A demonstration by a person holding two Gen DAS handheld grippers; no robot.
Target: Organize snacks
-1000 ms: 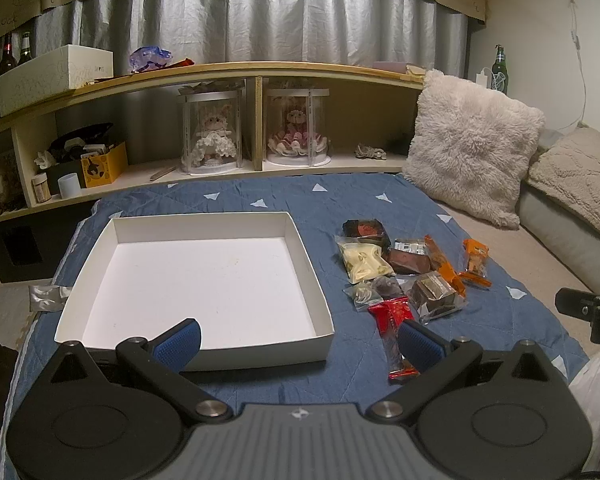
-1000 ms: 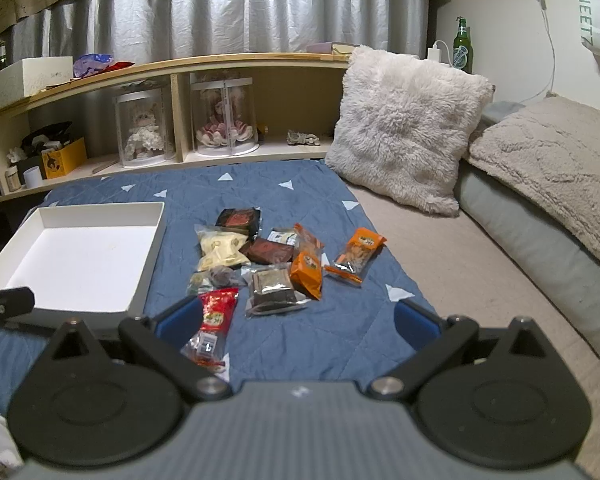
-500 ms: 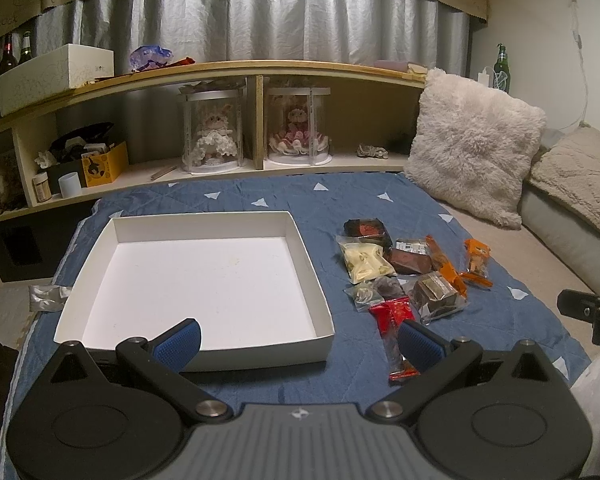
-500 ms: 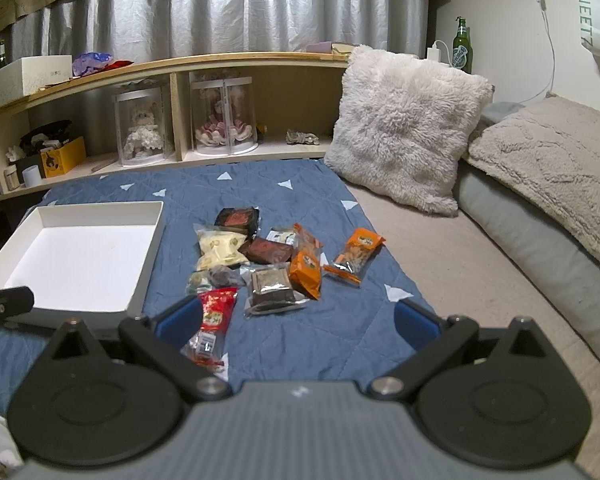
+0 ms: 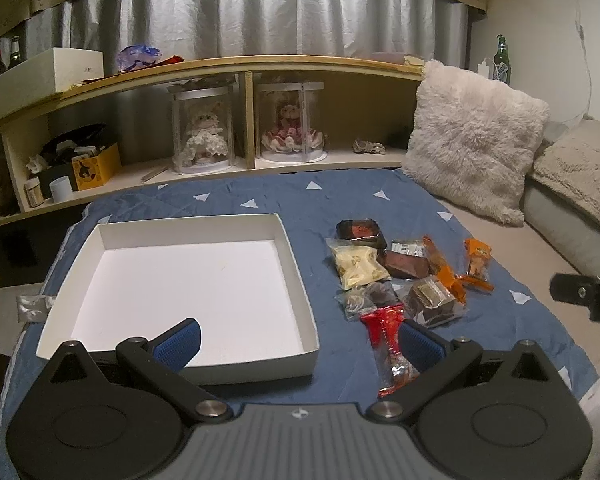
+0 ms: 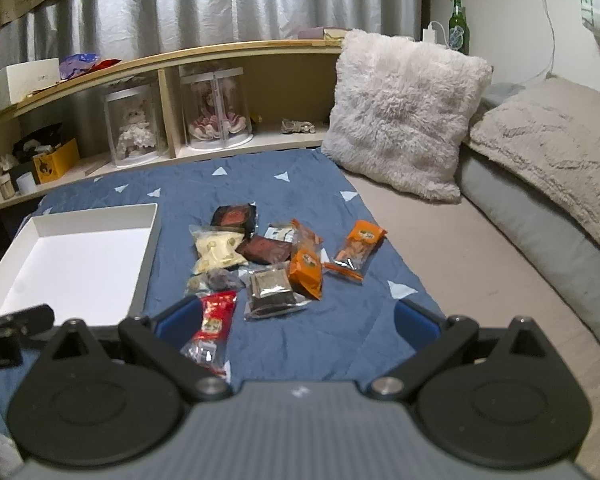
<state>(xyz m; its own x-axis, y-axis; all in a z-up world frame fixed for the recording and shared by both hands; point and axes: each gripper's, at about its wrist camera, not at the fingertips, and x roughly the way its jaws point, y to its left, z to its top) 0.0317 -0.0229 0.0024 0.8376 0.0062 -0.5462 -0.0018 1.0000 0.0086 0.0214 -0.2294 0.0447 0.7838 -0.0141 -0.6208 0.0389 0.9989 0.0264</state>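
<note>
Both tools, the left gripper (image 5: 300, 340) and the right gripper (image 6: 296, 320), hover spread wide above the blue quilt (image 5: 340, 200), holding and touching nothing. Judging by the bare white box (image 5: 292, 248), sorting has not begun: every packet remains in the snack pile (image 6: 268, 256) just beside it, the red packet (image 6: 214, 320) lying nearest the right gripper's left finger.

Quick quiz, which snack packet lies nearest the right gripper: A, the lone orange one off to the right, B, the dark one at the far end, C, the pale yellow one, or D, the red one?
D: the red packet lies at the near edge of the pile, just ahead of the open right gripper.
</note>
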